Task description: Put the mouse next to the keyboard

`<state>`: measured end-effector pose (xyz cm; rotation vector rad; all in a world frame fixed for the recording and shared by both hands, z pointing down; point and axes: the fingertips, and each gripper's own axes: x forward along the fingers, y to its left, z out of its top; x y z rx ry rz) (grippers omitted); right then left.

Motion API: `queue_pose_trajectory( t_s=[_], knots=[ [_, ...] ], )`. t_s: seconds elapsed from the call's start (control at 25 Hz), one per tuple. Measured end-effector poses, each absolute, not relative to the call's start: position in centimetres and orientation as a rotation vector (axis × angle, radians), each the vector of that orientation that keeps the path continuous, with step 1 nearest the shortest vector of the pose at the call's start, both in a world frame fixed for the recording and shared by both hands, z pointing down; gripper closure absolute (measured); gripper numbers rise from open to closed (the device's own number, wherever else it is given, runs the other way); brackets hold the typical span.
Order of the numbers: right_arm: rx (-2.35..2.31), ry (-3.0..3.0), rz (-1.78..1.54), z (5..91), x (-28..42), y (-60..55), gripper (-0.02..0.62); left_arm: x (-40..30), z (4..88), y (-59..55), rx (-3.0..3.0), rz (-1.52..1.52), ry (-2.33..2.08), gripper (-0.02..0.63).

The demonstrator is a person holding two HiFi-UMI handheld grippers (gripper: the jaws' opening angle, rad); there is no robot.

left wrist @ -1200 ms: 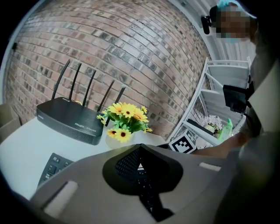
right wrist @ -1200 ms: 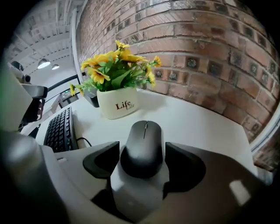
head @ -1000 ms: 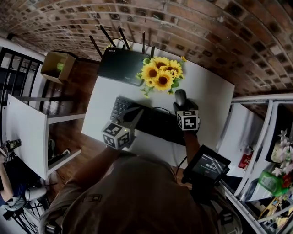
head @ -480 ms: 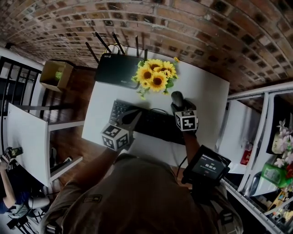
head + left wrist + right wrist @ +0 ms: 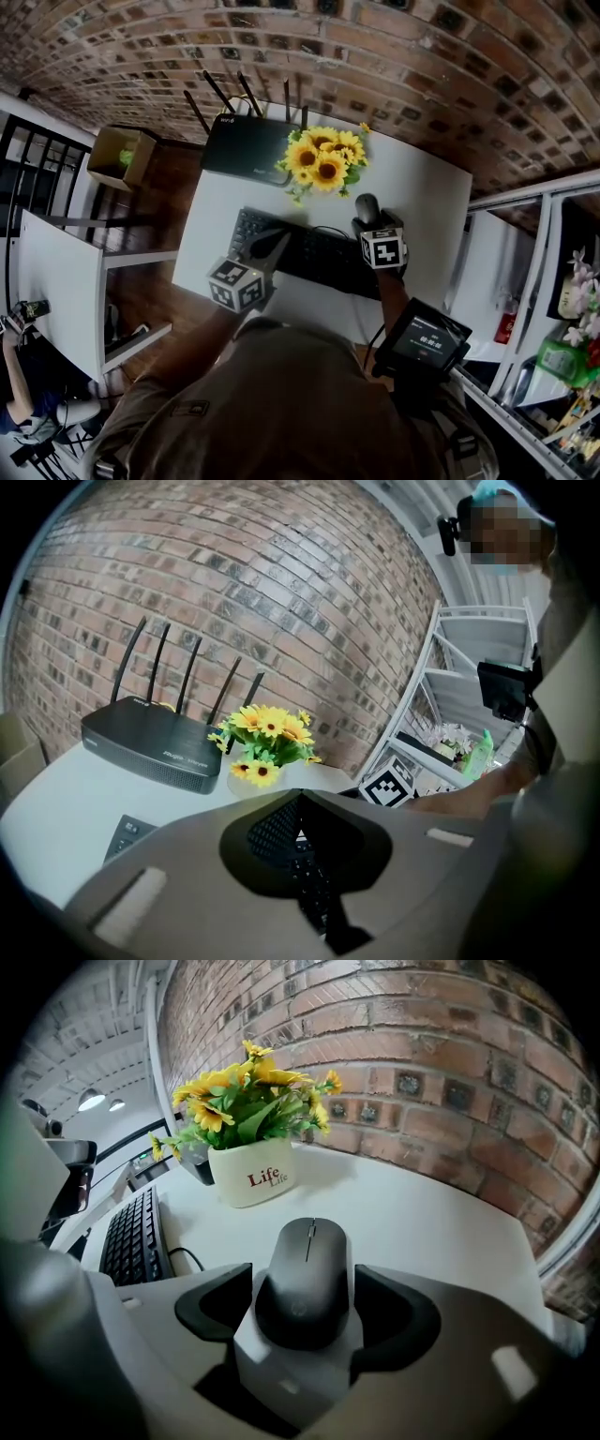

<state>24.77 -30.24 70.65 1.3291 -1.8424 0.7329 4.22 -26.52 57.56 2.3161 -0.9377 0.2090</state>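
The dark mouse [image 5: 305, 1274] lies on the white table [image 5: 422, 206], just right of the black keyboard [image 5: 309, 251] and in front of the flower pot. My right gripper [image 5: 305, 1302] straddles its rear half. The jaws are opening, and the mouse sits between them with the pads standing off its sides. In the head view the mouse [image 5: 367, 203] pokes out ahead of the right gripper [image 5: 371, 221]. My left gripper [image 5: 275, 242] hovers over the keyboard's left part. Its jaws [image 5: 300, 803] are shut on nothing, and keys show through the gap.
A white pot of sunflowers [image 5: 323, 164] stands behind the keyboard. A black router [image 5: 248, 145] with antennas sits at the back left of the table. The keyboard's cable [image 5: 192, 1258] runs near the mouse. A cardboard box [image 5: 120, 145] lies on the floor at left, and white shelving [image 5: 525, 309] stands at right.
The head view has shifted a little. Both grippers stay where they were over the keyboard and the mouse.
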Motion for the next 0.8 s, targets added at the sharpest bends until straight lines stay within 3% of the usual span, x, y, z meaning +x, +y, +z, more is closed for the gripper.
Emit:
queue_pose_trajectory(
  t_s=[0.24,0.8],
  knots=[
    [1.325,-1.846,0.75,70.75,24.66,-30.49,0.279,3.97,57.6,-26.5,2.306,0.209,-0.95,0.611],
    [1.333,-1.857,0.793,70.57,25.22,-30.18,0.281,4.7,57.51,-26.65,2.32,0.211,-0.922,0.611]
  ],
)
